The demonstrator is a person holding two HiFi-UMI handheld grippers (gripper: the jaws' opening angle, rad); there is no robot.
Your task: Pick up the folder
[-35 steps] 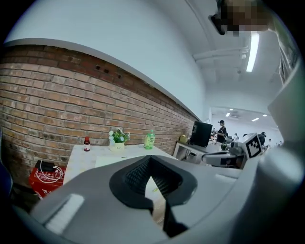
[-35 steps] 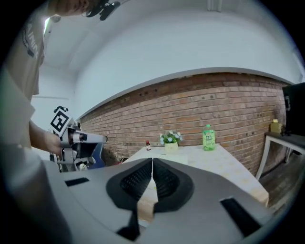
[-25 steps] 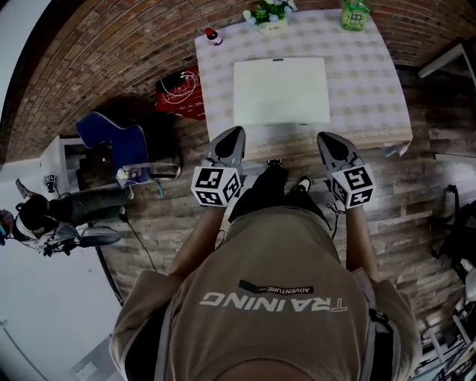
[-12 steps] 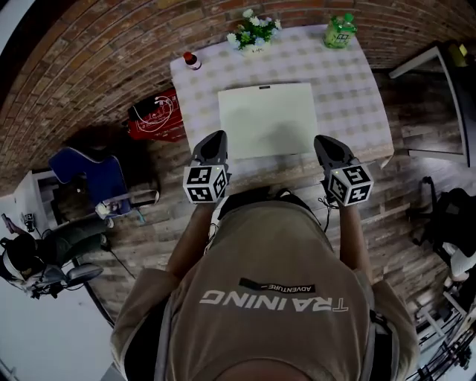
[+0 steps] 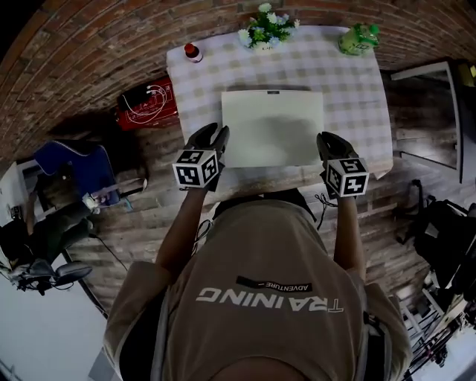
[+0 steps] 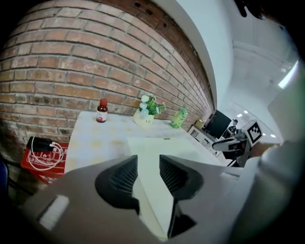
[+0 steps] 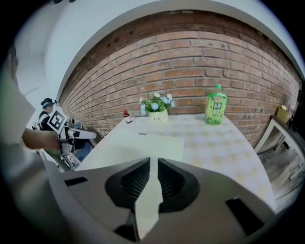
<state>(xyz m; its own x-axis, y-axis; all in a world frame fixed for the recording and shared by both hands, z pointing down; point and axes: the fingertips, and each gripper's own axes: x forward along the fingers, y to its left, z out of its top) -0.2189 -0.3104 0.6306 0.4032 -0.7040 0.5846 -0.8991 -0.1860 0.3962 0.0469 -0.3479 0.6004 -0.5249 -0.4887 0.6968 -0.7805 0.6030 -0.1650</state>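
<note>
Brick-backed bench; flowers in pot at far edge, folder midway. Left claw opening, nothing between; right claw closed, empty.

Tan short-sleeved T-shirt, white TRAINING print, small black label

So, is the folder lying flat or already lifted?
Flat: the folder lies on the checked table, no edge visibly raised.

Matt folder; rough brick wall
</note>
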